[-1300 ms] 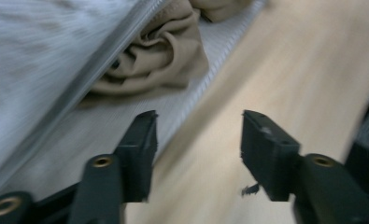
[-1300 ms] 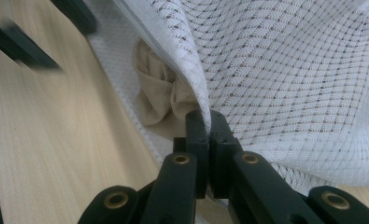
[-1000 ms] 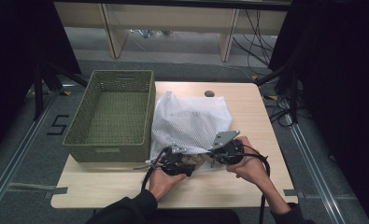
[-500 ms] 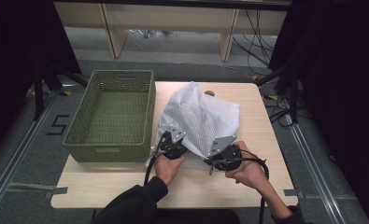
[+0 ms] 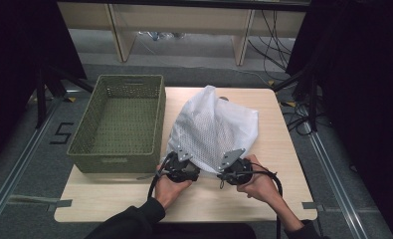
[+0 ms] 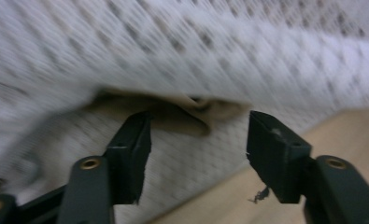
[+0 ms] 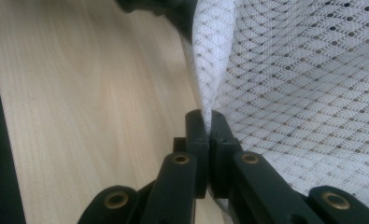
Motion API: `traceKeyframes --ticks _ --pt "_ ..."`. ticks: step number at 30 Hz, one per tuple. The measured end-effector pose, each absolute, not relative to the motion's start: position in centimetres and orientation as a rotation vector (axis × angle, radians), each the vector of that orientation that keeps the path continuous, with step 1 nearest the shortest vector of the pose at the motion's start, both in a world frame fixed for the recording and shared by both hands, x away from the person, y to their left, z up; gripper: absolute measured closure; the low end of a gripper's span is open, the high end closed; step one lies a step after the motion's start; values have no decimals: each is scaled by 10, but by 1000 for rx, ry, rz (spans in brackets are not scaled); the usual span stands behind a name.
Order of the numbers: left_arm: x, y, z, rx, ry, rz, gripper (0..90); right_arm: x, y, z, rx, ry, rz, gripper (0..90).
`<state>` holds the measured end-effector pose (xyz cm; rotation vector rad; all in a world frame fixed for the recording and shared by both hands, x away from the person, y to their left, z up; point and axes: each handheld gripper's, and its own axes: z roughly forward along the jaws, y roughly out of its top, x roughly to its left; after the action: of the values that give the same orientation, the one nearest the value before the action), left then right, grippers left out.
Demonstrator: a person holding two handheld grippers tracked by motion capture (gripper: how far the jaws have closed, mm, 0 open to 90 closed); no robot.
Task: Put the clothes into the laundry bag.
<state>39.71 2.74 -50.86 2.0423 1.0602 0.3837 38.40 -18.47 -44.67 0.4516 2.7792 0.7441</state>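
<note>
White mesh bag (image 5: pixel 214 127) is spread on the tabletop (image 5: pixel 283 149), just beside the green basket (image 5: pixel 119 124). Its near edge is clamped in the right gripper (image 7: pixel 209 126). Left gripper (image 6: pixel 198 140) fingers have just been opening; nothing is grasped.

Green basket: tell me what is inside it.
In the high view the green basket shows its bare woven floor and inner walls, nothing lying in it. The near inner wall is hidden behind its own rim. The white mesh bag lies on the table beside it.
</note>
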Motion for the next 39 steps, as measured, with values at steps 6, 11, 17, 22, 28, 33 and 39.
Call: traceKeyframes --ticks 6,11,17,22,28,33,39 --pt "416 10 -510 1985 1025 390 831 381 -182 -449 431 2790 734 900" --pt "429 5 -493 1914 1000 457 875 380 -184 -453 447 2815 733 900" --pt "413 11 -512 2020 964 389 743 389 -189 -465 493 2821 698 900" --pt "392 24 -501 2118 863 373 641 399 -191 -472 521 2786 700 900" --pt "396 27 -502 2200 854 310 493 404 -193 -473 530 2776 698 900" --pt "404 30 -506 2211 853 300 486 405 -195 -472 533 2768 706 900" --pt "406 31 -503 2212 840 253 422 406 -198 -472 557 2777 704 899"
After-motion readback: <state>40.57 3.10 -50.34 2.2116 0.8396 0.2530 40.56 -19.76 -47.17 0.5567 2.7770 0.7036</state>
